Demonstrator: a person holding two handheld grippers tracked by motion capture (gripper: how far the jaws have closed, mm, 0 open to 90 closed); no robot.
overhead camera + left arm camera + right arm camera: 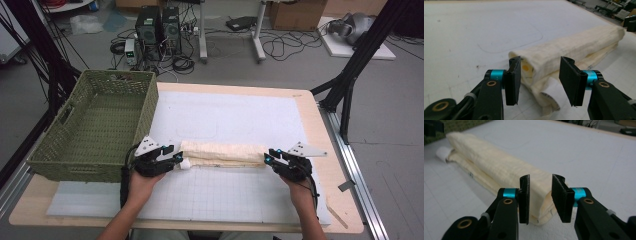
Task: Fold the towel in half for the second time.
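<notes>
High view: a person's two forearms come in from the near edge of a table [320, 130] covered by a white gridded mat [225, 195]. A cream towel [222, 152], folded lengthwise into a long narrow bundle, lies across the mat between the two tools. The left gripper [178, 158] sits at the towel's left end, the right gripper [267, 158] at its right end, each pointing inward along the bundle. Just beyond the left gripper, on its outer side, stands a green woven basket [90, 125].

Left gripper view: the two black jaws stand moderately wide apart, and the towel's [574, 45] near end lies just ahead of them and partly between the tips. The left-hand pad [514, 75] is close against the fold's open edge; whether it touches is unclear, while the other pad stands clear — nothing is clamped. The bundle runs away from the tool toward the upper right.

Right gripper view: the jaws show a narrower gap, with the towel's [499, 167] other end directly ahead and slightly below the tips. The pads [525, 195] do not press the cloth. The bundle stretches away to the upper left, toward the basket.

Judgement: the bundle looks freshly laid down, and the next step is likely another fold or a lift. To do it well, both tools should bite all layers at each end together — a shallow grip on the top layer alone would let the folds slide open.
</notes>
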